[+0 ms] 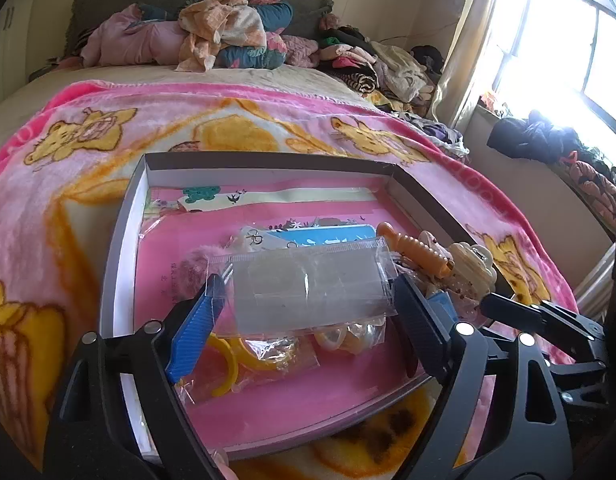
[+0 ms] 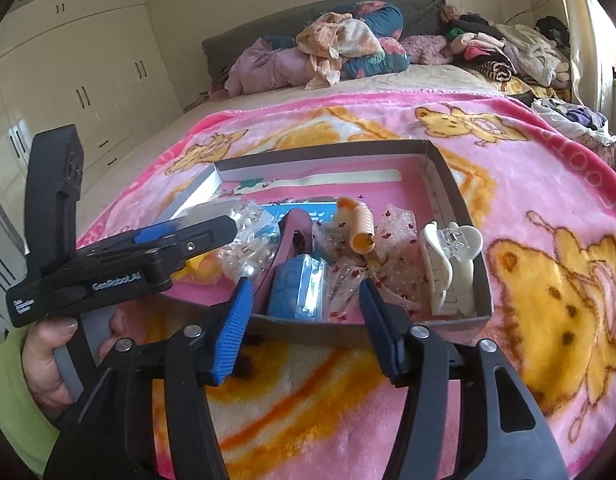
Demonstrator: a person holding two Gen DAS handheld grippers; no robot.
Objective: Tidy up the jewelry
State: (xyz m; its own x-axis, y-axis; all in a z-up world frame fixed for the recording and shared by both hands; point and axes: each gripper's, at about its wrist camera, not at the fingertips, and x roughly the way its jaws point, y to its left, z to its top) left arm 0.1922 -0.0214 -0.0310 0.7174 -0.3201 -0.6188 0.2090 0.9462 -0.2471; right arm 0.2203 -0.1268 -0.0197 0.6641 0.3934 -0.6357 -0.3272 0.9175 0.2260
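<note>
**Left gripper holds clear bag over jewelry box**

Left wrist: left gripper (image 1: pixel 306 294) clamps a clear plastic zip bag (image 1: pixel 308 284) between its fingers, above the shallow grey cardboard box (image 1: pixel 124 220) on the pink cartoon blanket (image 1: pixel 68 168).

Right wrist: right gripper (image 2: pixel 306 292) spread wide, holding nothing, at the box's near wall; white claw hair clip (image 2: pixel 447 264) in the box's right corner.

Both handheld grippers extended forward, jaws apart.

The left gripper (image 1: pixel 308 292) has its blue-padded fingers (image 1: pixel 196 336) spread wide, one on each side of a clear packet, contact not discernible. The right gripper (image 2: pixel 306 300) is held near and low, fingers (image 2: pixel 232 332) parted. The left hand (image 2: pixel 48 364) grips its handle.
</note>
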